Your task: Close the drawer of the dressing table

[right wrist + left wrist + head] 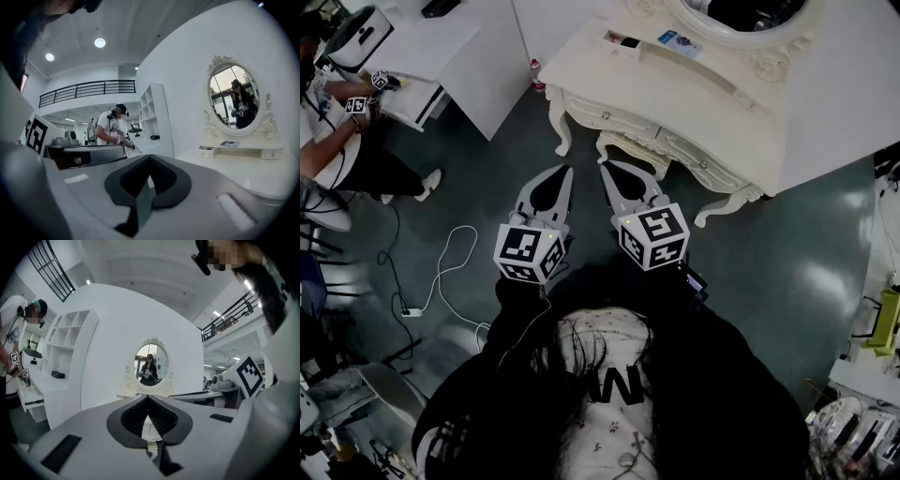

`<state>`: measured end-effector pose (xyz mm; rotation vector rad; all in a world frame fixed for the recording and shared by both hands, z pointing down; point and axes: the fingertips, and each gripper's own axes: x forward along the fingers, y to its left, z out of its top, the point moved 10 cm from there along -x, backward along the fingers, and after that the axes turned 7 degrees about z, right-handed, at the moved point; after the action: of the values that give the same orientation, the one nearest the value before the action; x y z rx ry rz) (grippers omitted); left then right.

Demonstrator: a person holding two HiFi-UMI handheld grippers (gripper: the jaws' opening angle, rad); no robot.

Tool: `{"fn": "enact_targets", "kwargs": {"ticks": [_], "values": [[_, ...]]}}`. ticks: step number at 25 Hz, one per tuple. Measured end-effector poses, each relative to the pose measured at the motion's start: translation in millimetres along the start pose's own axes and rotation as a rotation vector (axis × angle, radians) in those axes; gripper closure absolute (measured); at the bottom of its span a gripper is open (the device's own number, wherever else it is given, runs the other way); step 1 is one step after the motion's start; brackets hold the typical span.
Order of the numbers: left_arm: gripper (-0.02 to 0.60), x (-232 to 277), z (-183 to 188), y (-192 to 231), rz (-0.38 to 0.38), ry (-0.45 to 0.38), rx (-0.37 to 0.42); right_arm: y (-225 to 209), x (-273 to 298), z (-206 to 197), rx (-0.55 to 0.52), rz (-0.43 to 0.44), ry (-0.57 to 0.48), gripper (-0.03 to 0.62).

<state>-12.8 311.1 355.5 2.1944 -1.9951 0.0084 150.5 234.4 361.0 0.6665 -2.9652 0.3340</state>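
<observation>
The cream dressing table (pixel 712 103) with its oval mirror (pixel 750 19) stands ahead of me on the dark floor. A small drawer (pixel 619 42) of the raised shelf on its top looks pulled out, and it also shows as an open box, the small drawer (pixel 206 151), below the mirror (pixel 234 96). The front drawers (pixel 605 114) look flush. My left gripper (pixel 564 171) and right gripper (pixel 606 166) hover side by side just short of the table's front edge, both shut and holding nothing. Beyond the left gripper (pixel 148 397) I see the mirror (pixel 150 366). The right gripper (pixel 150 157) points left of the table.
A person (pixel 337 141) works at a white desk (pixel 412 56) on the far left, also seen as the person (pixel 110 129) beside a white shelf unit (pixel 152 112). White cables (pixel 441 272) lie on the floor at my left. Equipment (pixel 872 328) crowds the right edge.
</observation>
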Motion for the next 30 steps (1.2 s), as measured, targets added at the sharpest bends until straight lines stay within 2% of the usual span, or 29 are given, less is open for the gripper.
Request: {"fn": "enact_targets", "kwargs": {"ticks": [9, 15, 21, 25, 30], "values": [[0.581, -16, -3, 11, -0.017, -0.002, 0.003, 18, 2, -11, 0.042, -0.025, -0.014, 0.586], [0.581, -22, -11, 16, -0.017, 0.01, -0.031, 28, -4, -19, 0.044, -0.03, 0.016, 0.586], [0.581, -11, -17, 13, -0.034, 0.036, -0.039, 16, -3, -22, 0.068, -0.042, 0.031, 0.586], [0.581, 4, -18, 24, -0.017, 0.042, -0.052, 6, 12, -23, 0.071, -0.023, 0.047, 0.586], [0.581, 39, -16, 38, -0.009, 0.053, -0.049, -26, 38, -20, 0.09, -0.02, 0.049, 0.586]]}}
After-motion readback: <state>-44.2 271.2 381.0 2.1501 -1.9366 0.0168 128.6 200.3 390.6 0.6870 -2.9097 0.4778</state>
